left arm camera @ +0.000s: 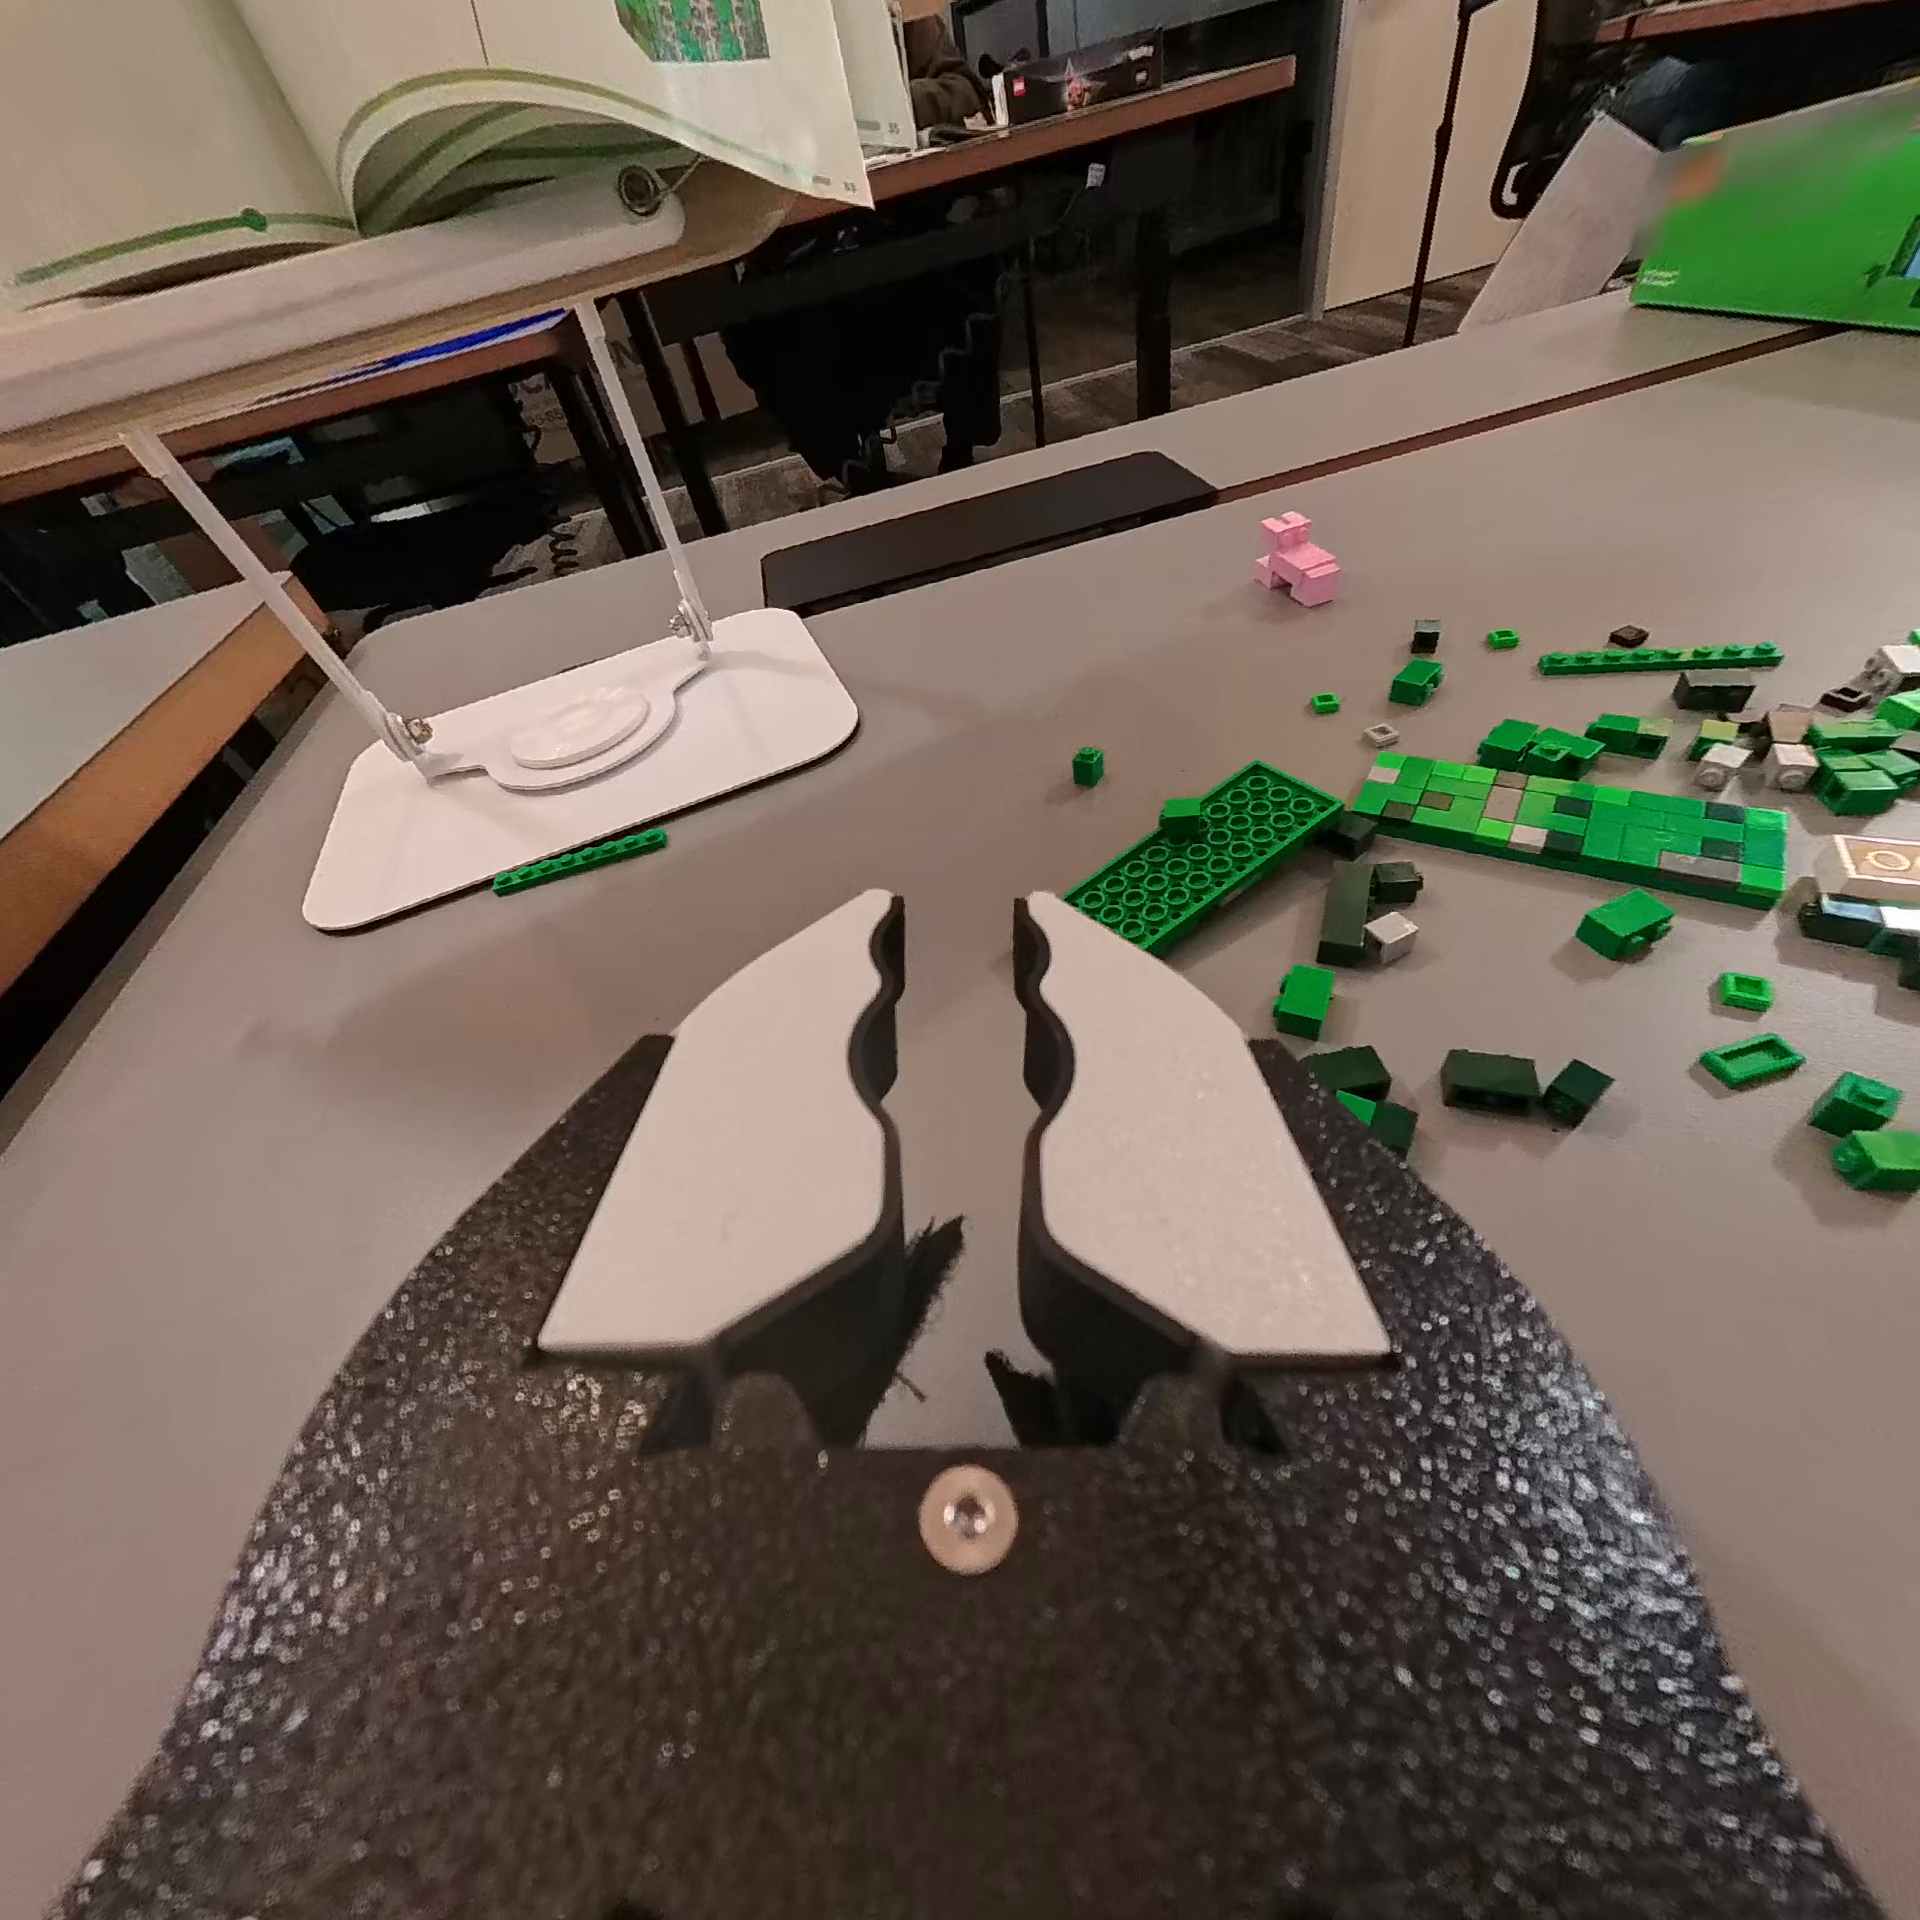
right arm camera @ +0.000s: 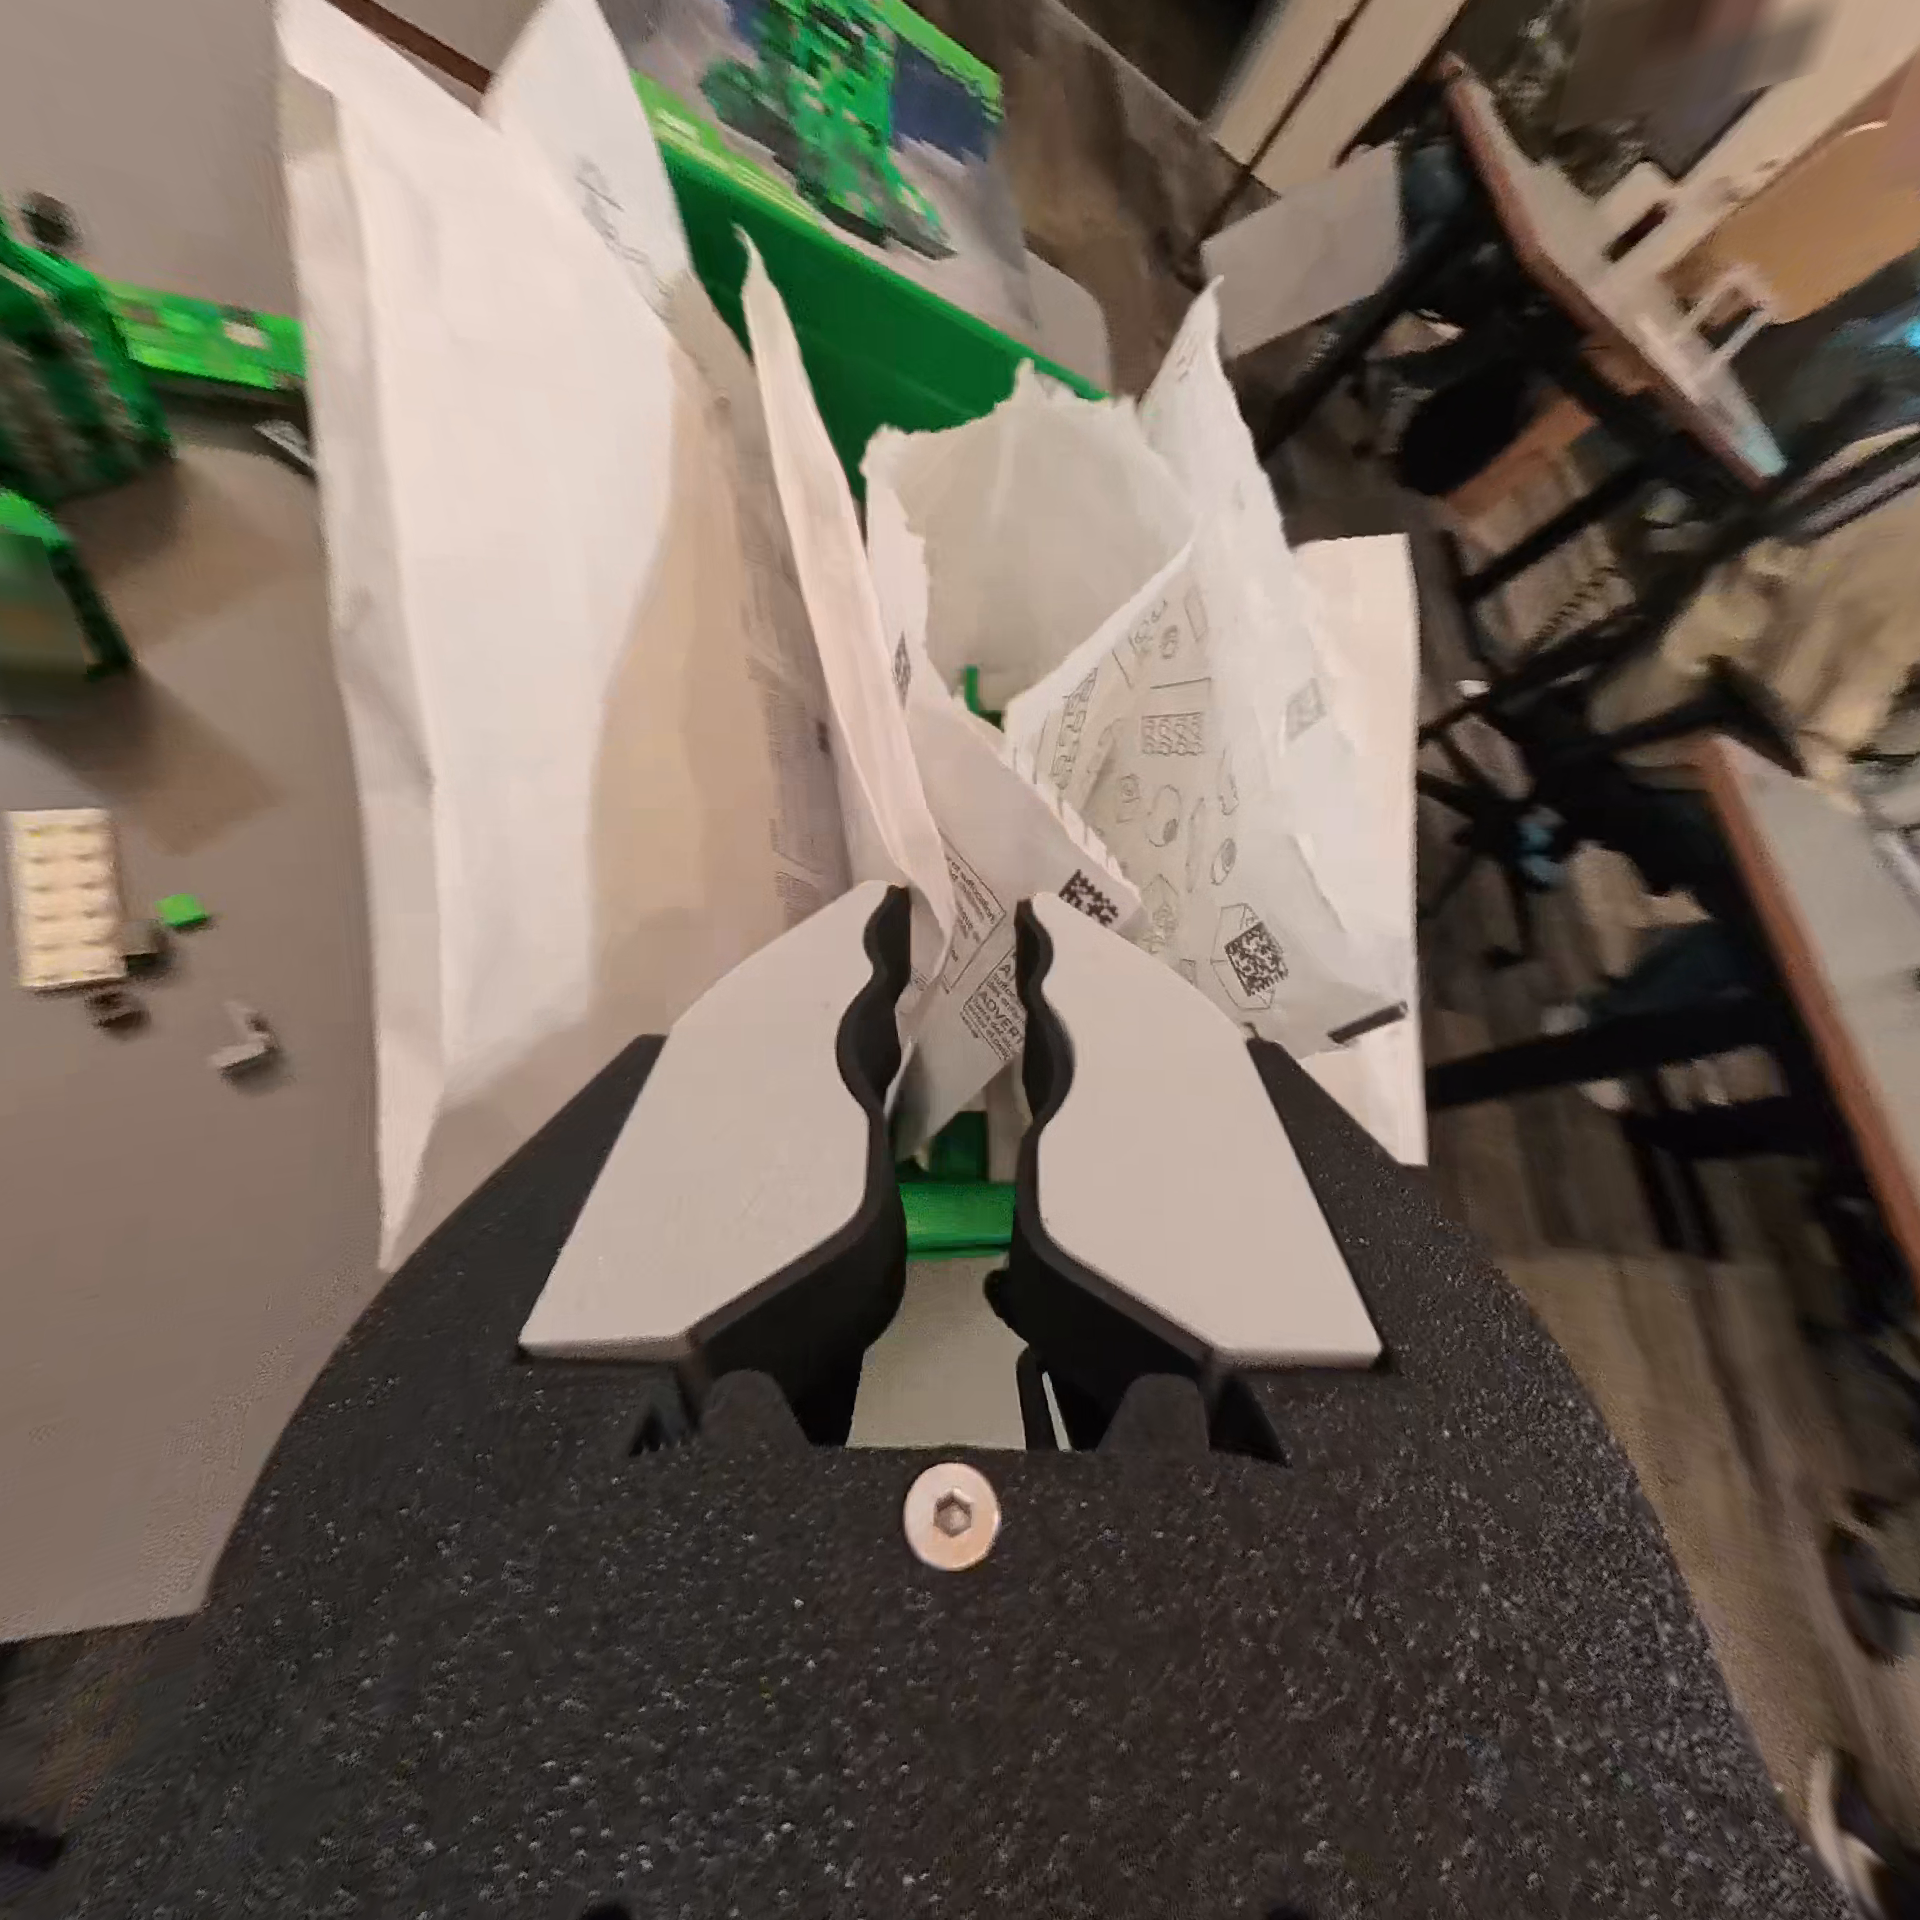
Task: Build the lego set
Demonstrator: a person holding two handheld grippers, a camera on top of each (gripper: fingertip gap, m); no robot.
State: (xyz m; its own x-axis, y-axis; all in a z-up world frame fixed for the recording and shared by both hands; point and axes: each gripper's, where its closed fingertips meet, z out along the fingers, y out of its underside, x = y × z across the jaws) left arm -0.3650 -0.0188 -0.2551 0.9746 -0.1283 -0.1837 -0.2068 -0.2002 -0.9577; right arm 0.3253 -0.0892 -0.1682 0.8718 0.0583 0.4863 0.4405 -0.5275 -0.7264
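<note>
In the left wrist view my left gripper (left arm camera: 961, 904) is open and empty, low over the grey table (left arm camera: 312, 1195). To its right lie a green studded plate (left arm camera: 1205, 852), a flat panel of mixed green tiles (left arm camera: 1579, 821) and several loose green, dark green and grey bricks (left arm camera: 1486, 1081). A pink brick pig (left arm camera: 1297, 561) stands farther back. In the blurred right wrist view my right gripper (right arm camera: 964, 914) stands open at torn white paper bags (right arm camera: 1039, 582). A printed bag corner (right arm camera: 966, 987) lies between the fingers, and a green piece (right arm camera: 956, 1216) shows below them.
A white book stand (left arm camera: 582, 748) holds the open instruction booklet (left arm camera: 416, 114), with a long green plate (left arm camera: 579, 862) on its base. The green set box (left arm camera: 1787, 229) lies at the back right and shows behind the bags (right arm camera: 862, 301). A white studded plate (right arm camera: 64, 899) lies at the left. The table edge and floor (right arm camera: 1558, 1351) are right of the bags. Left tips to right tips: about 70 cm. My left gripper's tips are some 30 cm from the pink brick pig (left arm camera: 1297, 561).
</note>
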